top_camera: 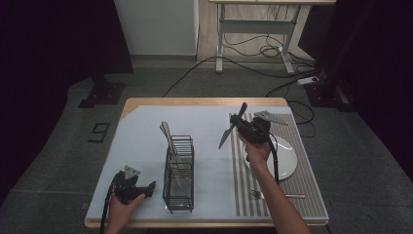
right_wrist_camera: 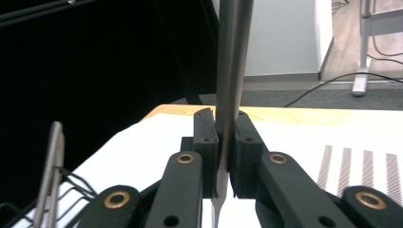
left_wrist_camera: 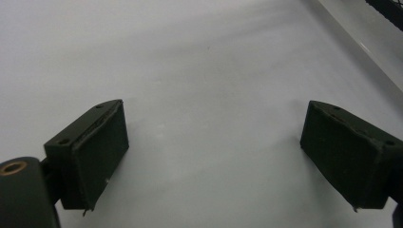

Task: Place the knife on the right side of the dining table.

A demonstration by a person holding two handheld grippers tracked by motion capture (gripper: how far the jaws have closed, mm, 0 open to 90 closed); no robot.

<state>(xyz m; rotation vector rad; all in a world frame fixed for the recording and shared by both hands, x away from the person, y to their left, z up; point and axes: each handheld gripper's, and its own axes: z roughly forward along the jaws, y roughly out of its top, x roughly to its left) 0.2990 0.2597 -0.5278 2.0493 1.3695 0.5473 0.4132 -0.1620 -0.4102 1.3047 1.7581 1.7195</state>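
Left to right across the table: at the near left corner, left gripper (top_camera: 146,187) resting low on the pale grey table mat (top_camera: 141,131), held in a hand (top_camera: 122,207) coming in from the bottom edge, forearm short and near-level, jaws spread wide and empty, nothing but bare mat between the pads (left_wrist_camera: 102,147) in the left gripper view. Just right of it, black wire cutlery basket (top_camera: 178,173) standing upright, already holding metal utensils whose handles (top_camera: 166,130) lean up and to the left. Farther right, above the striped placemat (top_camera: 277,180) and the white round plate (top_camera: 287,156), right gripper (top_camera: 237,122) raised off the table on an outstretched forearm, wrist cocked so the jaws point toward the basket, clamped tight on a slim steel table knife (top_camera: 229,132); blade slanting down and left, handle end poking up past the jaws. In the right gripper view, knife (right_wrist_camera: 231,71) pinched flat between the two pads, running straight up. Probably the carry toward the basket. To do it well: keep the clamp firm, bring the lower tip over an open cell of the basket clear of the leaning handles, tip the knife closer to vertical, lower before letting go. Also on the placemat's near edge, a small fork (top_camera: 272,196) lying flat.
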